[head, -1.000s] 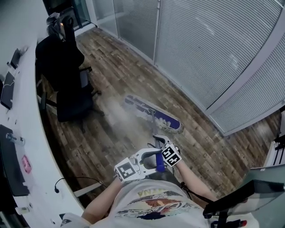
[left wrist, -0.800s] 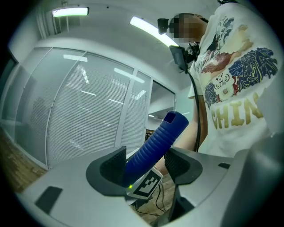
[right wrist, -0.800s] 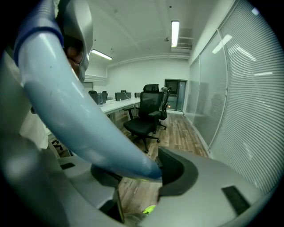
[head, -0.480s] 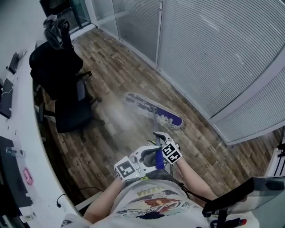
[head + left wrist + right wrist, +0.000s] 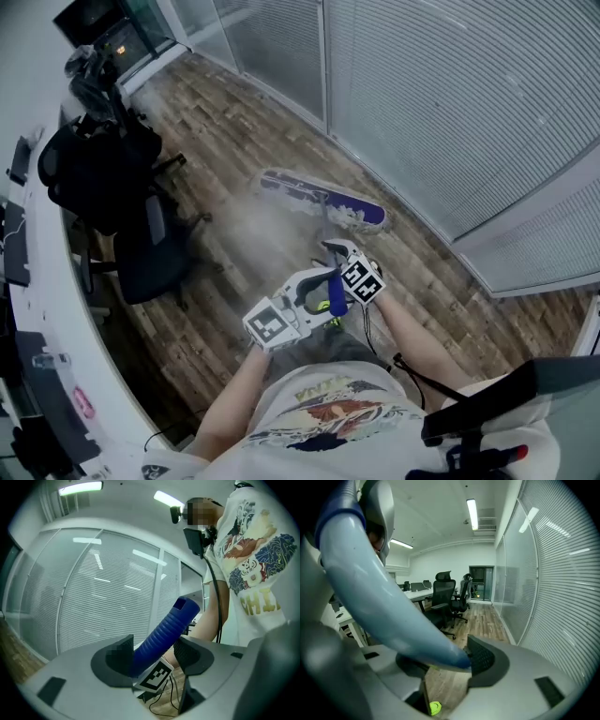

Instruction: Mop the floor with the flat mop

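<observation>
Flat mop head: shifted up-frame, stroke advancing. Left hand-held gripper clamped the blue grip; right hand-held gripper clamped the pole.

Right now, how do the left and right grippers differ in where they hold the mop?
The left gripper clamps the blue ribbed grip at the handle's top end; the right gripper clamps the pale shaft lower down, nearer the mop head. In the head view the left gripper sits closer to the person's body, the right gripper farther forward. Both have their jaws shut on the same mop handle.
</observation>
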Motion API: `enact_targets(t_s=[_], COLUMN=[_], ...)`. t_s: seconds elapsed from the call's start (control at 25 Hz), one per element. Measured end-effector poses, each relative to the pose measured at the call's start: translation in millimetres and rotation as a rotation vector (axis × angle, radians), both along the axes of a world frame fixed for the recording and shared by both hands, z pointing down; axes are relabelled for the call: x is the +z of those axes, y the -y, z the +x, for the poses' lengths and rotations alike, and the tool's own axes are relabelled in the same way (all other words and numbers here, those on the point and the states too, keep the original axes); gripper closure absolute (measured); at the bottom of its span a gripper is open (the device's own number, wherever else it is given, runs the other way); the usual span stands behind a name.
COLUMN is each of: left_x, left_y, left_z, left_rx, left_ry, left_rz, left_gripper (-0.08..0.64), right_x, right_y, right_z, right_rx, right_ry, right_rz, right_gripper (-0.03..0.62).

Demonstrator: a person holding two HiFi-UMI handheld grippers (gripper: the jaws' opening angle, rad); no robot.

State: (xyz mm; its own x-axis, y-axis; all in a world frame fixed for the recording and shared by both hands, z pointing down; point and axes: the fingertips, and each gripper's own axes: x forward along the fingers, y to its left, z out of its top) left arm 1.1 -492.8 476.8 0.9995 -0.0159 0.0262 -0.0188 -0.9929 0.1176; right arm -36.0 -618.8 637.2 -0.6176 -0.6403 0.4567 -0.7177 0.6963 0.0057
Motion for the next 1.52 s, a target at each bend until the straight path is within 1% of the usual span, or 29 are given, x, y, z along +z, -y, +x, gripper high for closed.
enact_targets(t_s=[0.12, 0.2, 0.28, 0.36, 0.44, 0.6, 0.72, 0.8, 0.88, 1.0, 1.2, 1.32, 1.4, 1.52], left_x=[6.9, 7.7, 7.0, 8.0, 12.8, 18.5, 26.2, 21.7, 14.3, 12.3, 11.6, 4.9, 0.2, -5.2], left_y=[38.7, 51.0, 57.4, 56.0, 46.5, 9.0, -31.1, -62.3, -96.8, -153.1, -254.0, -303.4, -333.6, -379.8], left_z=[24.9, 37.0, 39.9, 34.2, 25.4, 16.8, 11.1, 5.1, -5.7, -24.2, -50.4, -66.1, -70.0, -66.3], left_rx=[-0.019, -0.031, -0.051, -0.069, -0.077, -0.083, -0.093, -0.095, -0.106, -0.136, -0.172, -0.185, -0.191, -0.209], left_ry=[0.016, 0.018, 0.018, 0.033, 0.067, 0.107, 0.114, 0.104, 0.096, 0.092, 0.081, 0.085, 0.086, 0.079], left_rz=[0.003, 0.008, 0.02, 0.034, 0.052, 0.075, 0.059, 0.061, 0.064, 0.057, 0.011, -0.004, -0.008, -0.013], left_gripper=[0.307, 0.307, 0.308, 0.308, 0.311, 0.316, 0.318, 0.318, 0.318, 0.317, 0.316, 0.316, 0.316, 0.316], right_x=[7.0, 7.9, 2.8, 4.3, 8.2, 12.6, 17.6, 15.7, 11.7, 10.6, 12.1, 6.5, 2.0, -1.7], right_y=[37.4, 49.7, 57.0, 55.1, 45.6, 10.5, -30.0, -62.4, -96.7, -153.9, -257.5, -309.0, -340.5, -389.4], right_z=[22.4, 34.9, 39.0, 33.9, 25.5, 16.4, 11.0, 3.7, -8.7, -29.9, -60.0, -78.3, -85.0, -84.6], right_rx=[0.014, 0.025, 0.026, 0.018, 0.002, -0.018, -0.021, -0.02, -0.025, -0.065, -0.093, -0.121, -0.128, -0.14], right_ry=[0.021, 0.026, 0.025, 0.026, 0.016, -0.004, -0.001, 0.012, 0.015, -0.003, -0.004, -0.012, 0.001, 0.016], right_rz=[-0.008, -0.008, 0.002, -0.001, 0.0, 0.013, 0.015, 0.005, 0.003, 0.004, -0.008, -0.016, -0.021, -0.031], right_gripper=[0.396, 0.396, 0.397, 0.396, 0.396, 0.396, 0.396, 0.396, 0.396, 0.396, 0.396, 0.396, 0.396, 0.396])
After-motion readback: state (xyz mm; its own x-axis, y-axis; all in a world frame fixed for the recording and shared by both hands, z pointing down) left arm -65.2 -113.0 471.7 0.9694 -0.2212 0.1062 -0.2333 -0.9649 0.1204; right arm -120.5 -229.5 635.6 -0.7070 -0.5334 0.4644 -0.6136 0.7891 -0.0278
